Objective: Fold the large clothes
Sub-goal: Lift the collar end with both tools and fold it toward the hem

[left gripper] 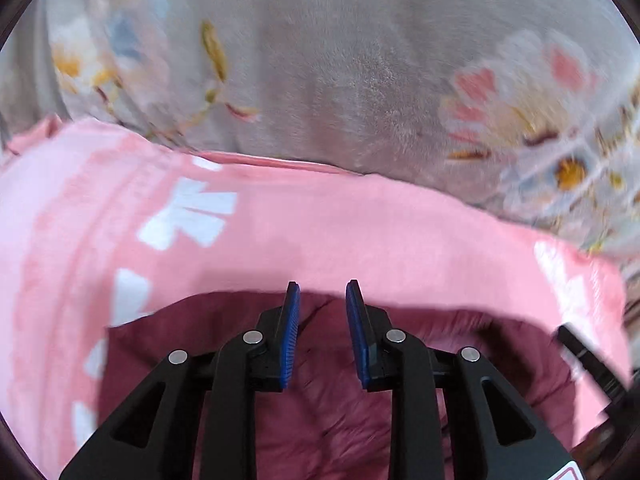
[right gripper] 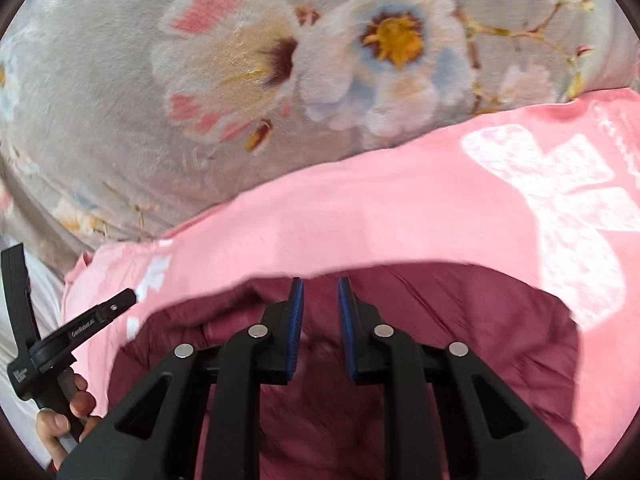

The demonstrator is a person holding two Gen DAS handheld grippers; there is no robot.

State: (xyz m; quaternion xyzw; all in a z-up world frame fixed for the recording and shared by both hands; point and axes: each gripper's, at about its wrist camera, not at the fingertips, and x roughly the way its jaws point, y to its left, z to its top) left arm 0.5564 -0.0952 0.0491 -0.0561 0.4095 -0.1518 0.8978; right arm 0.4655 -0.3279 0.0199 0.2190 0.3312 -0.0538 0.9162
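Observation:
A pink garment (left gripper: 320,220) with white printed shapes lies spread on a plush blanket; in the right wrist view the pink garment (right gripper: 380,216) fills the lower half. My left gripper (left gripper: 323,292) hovers over its near part, blue pads a little apart, with nothing pinched between them. My right gripper (right gripper: 320,288) stands the same way, jaws narrowly apart over shaded cloth. The cloth under both grippers looks dark red in their shadow. The left gripper (right gripper: 100,316) also shows at the left of the right wrist view, held by a hand (right gripper: 60,420).
A grey plush blanket (left gripper: 340,60) with large pale flowers lies beneath and beyond the garment, and the same blanket (right gripper: 120,100) fills the far half of the right wrist view. A black part of the right gripper (left gripper: 588,356) shows at the right edge.

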